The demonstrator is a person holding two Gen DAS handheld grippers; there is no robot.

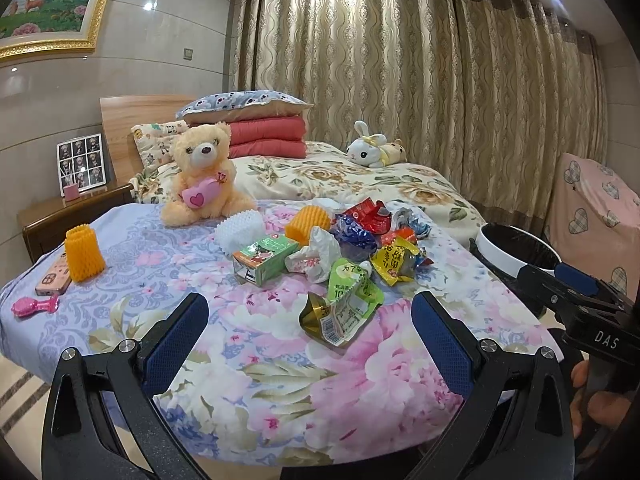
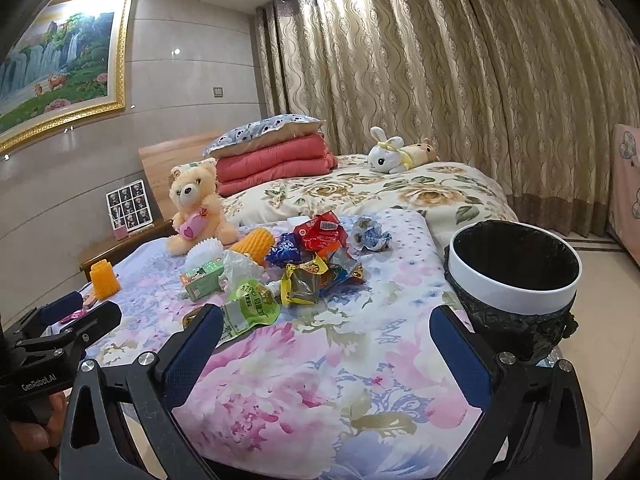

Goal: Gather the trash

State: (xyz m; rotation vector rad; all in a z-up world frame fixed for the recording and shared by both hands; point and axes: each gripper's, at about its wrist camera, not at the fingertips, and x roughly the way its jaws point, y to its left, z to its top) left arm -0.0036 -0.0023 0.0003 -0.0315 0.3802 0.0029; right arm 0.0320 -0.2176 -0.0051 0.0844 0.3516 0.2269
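Note:
A heap of trash lies mid-bed on the floral sheet: a green pouch (image 1: 350, 304) (image 2: 250, 306) nearest me, a green carton (image 1: 264, 260) (image 2: 202, 276), a white crumpled bag (image 1: 316, 254), a yellow wrapper (image 1: 394, 262) (image 2: 304, 280), a red wrapper (image 1: 366, 212) (image 2: 322, 232), a blue wrapper (image 1: 354, 234). A white bin with a black liner (image 2: 516, 280) (image 1: 516, 250) stands at the bed's right edge. My left gripper (image 1: 310, 316) is open, just short of the green pouch. My right gripper (image 2: 326, 332) is open over bare sheet, left of the bin.
Orange foam sleeves (image 1: 84, 254) (image 1: 310, 222), a white foam sleeve (image 1: 240, 228), a phone (image 1: 54, 276) and a pink brush (image 1: 34, 306) lie on the sheet. A teddy bear (image 1: 204, 176), a plush rabbit (image 1: 370, 146) and folded bedding (image 1: 266, 134) sit farther back. A nightstand (image 1: 72, 208) stands left.

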